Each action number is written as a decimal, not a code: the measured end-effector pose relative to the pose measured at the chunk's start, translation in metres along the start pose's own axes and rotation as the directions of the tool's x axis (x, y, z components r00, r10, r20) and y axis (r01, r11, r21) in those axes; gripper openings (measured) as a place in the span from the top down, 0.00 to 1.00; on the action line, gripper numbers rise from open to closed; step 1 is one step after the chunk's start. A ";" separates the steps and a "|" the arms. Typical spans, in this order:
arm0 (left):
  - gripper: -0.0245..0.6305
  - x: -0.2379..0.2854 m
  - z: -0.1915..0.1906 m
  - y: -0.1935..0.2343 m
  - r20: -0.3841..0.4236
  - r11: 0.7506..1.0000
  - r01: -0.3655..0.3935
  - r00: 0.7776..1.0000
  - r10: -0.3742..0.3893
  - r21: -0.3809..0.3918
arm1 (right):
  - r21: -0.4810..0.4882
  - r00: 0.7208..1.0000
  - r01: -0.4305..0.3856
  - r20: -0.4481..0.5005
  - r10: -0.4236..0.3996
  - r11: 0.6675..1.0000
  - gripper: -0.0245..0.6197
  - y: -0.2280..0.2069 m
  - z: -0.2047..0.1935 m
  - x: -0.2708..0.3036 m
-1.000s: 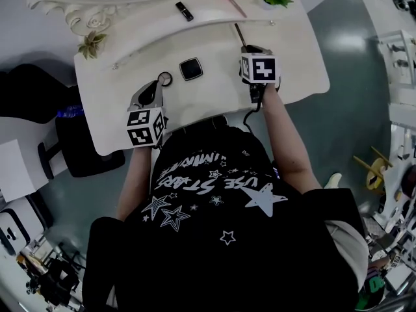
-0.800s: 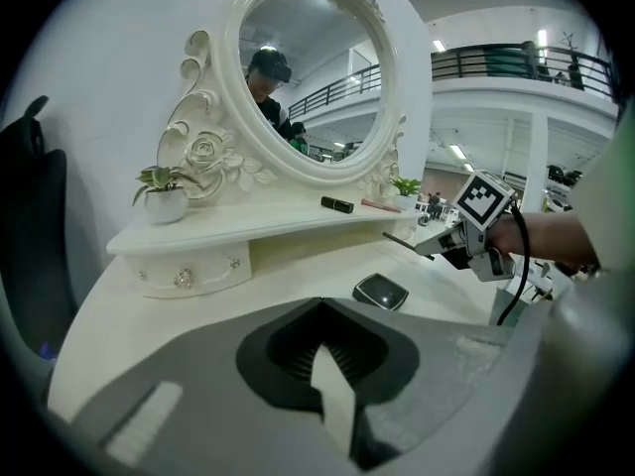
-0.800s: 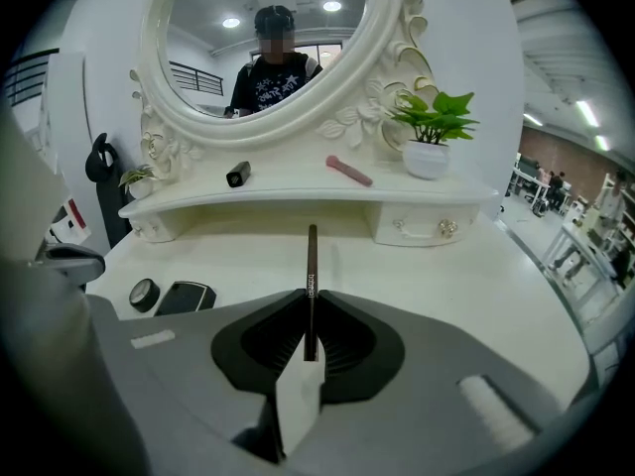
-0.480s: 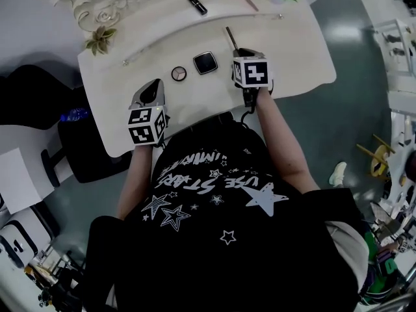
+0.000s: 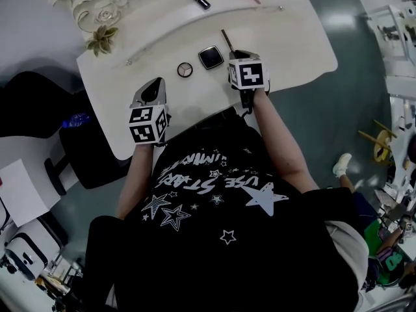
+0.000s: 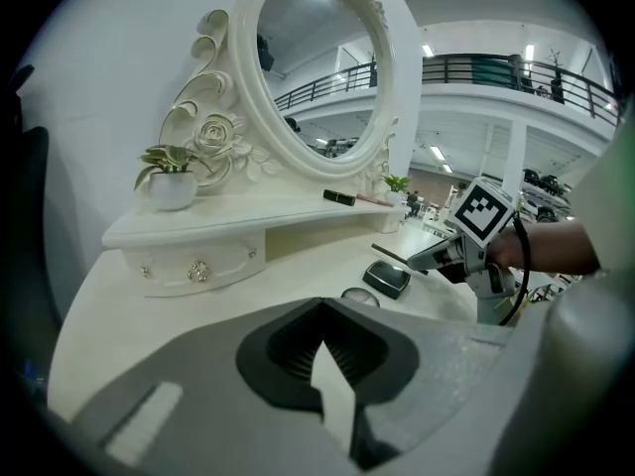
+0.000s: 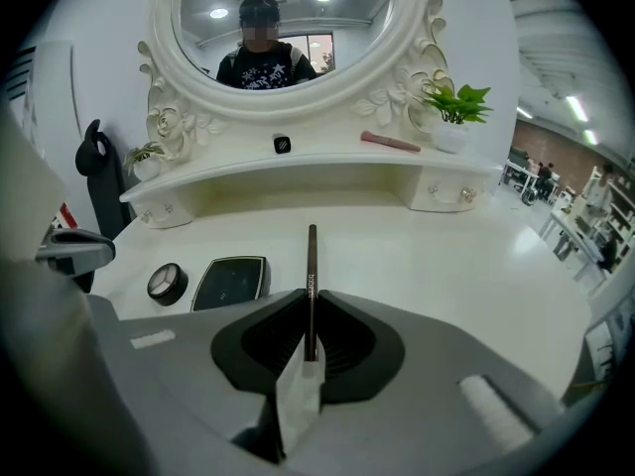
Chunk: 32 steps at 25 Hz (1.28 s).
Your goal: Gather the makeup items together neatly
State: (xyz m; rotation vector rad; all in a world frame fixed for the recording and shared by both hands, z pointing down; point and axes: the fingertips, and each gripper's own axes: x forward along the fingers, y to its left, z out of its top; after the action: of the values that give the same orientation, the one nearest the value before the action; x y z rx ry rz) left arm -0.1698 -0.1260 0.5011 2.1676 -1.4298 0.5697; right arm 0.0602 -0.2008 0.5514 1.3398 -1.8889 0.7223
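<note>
The head view looks steeply down from above the person, with the dressing table across the upper frame, well off; the left gripper view sits low and close over the tabletop, facing slantwise toward the mirror at upper centre, the right gripper at right; the right gripper view, equally low, faces the mirror squarely along the brown pencil; all three share the square compact and round compact.
</note>
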 end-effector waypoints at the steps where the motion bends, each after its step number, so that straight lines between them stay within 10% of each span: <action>1: 0.96 -0.001 -0.001 0.001 -0.002 1.000 0.003 1.000 -0.003 0.000 | -0.003 1.000 0.005 -0.003 -0.005 1.000 0.86 0.001 -0.002 0.001; 18: 0.96 -0.005 -0.005 0.012 -0.004 1.000 0.015 1.000 -0.015 0.004 | -0.110 0.998 0.045 -0.039 -0.049 0.993 0.84 0.002 -0.010 0.005; 32: 0.96 -0.007 0.014 0.020 0.059 0.999 -0.047 0.997 0.048 -0.027 | -0.064 0.993 -0.031 0.108 0.037 0.997 0.48 -0.008 0.055 -0.025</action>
State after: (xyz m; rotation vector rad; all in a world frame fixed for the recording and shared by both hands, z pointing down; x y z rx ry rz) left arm -0.1897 -0.1366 0.4889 2.1521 -1.5153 0.5047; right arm 0.0613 -0.2314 0.4986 1.3352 -2.0084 0.6130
